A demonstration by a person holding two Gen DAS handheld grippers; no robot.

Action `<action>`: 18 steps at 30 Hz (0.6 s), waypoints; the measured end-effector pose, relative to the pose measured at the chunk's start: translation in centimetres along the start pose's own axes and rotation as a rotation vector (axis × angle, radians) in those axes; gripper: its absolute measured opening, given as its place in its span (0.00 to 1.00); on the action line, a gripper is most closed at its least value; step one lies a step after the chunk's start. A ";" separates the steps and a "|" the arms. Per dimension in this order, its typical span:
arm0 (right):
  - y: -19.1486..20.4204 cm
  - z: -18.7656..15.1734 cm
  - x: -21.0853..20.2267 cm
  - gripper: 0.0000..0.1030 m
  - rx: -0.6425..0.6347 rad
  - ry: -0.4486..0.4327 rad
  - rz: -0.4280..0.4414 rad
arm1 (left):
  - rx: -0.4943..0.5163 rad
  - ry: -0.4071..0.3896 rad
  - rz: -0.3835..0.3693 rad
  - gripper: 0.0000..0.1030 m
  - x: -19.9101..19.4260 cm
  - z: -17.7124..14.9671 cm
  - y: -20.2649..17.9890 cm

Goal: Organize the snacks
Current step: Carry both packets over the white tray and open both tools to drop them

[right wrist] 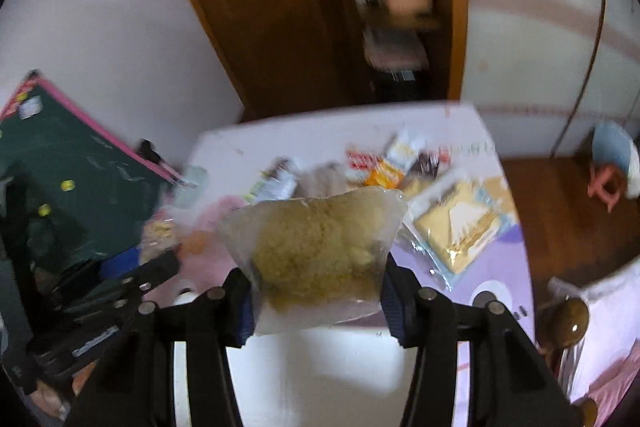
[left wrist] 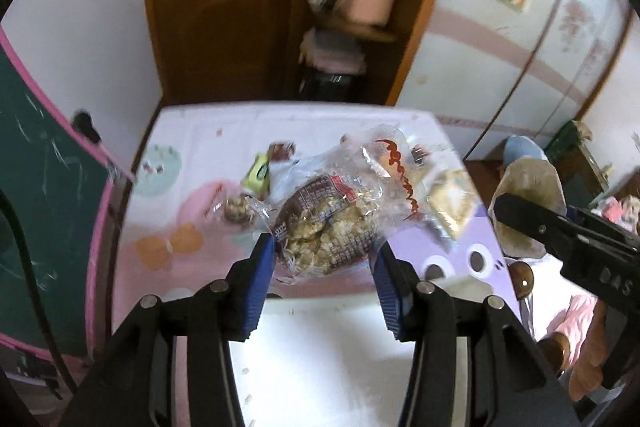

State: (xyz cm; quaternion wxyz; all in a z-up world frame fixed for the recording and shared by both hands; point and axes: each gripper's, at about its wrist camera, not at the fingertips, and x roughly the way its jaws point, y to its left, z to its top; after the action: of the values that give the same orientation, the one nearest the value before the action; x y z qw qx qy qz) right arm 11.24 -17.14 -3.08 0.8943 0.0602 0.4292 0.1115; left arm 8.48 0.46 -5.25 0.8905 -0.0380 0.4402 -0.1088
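My left gripper (left wrist: 326, 251) is shut on a clear bag of brown oat cookies (left wrist: 328, 227) and holds it above the low table (left wrist: 208, 131). My right gripper (right wrist: 318, 281) is shut on a clear bag of yellow puffed snack (right wrist: 320, 247), also lifted above the table. The right gripper's body shows in the left wrist view (left wrist: 568, 239), with its snack bag (left wrist: 528, 195) at the right. Several other snack packs lie on the table: a green pack (left wrist: 258, 173), a flat yellow cracker pack (right wrist: 460, 223) and an orange pack (right wrist: 384, 173).
A white tray (left wrist: 320, 355) lies just below both grippers at the table's near edge. A green chalkboard (left wrist: 36, 163) leans at the left. A wooden shelf unit (left wrist: 352, 7) stands behind the table. A brown doorknob (right wrist: 570, 319) is at the right.
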 end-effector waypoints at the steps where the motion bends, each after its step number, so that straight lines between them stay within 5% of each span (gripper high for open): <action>1: 0.2 -0.5 -1.2 0.50 -0.014 -0.019 -0.001 | 0.017 -0.023 -0.007 0.45 -1.6 -0.7 -0.6; 9: 1.6 -7.7 -5.6 0.50 -0.069 -0.100 -0.078 | 0.058 -0.076 -0.006 0.46 -7.2 -7.5 -1.4; 18: -1.2 -12.4 -2.3 0.50 0.005 0.110 -0.110 | 0.075 0.077 0.042 0.46 -3.6 -12.9 -1.1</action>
State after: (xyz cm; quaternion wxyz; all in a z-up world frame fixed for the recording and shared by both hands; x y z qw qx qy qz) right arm 0.27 -18.70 -9.31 0.8741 0.0327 0.4804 0.0644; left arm -4.09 0.62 -10.15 0.8758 0.0090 0.4704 -0.1078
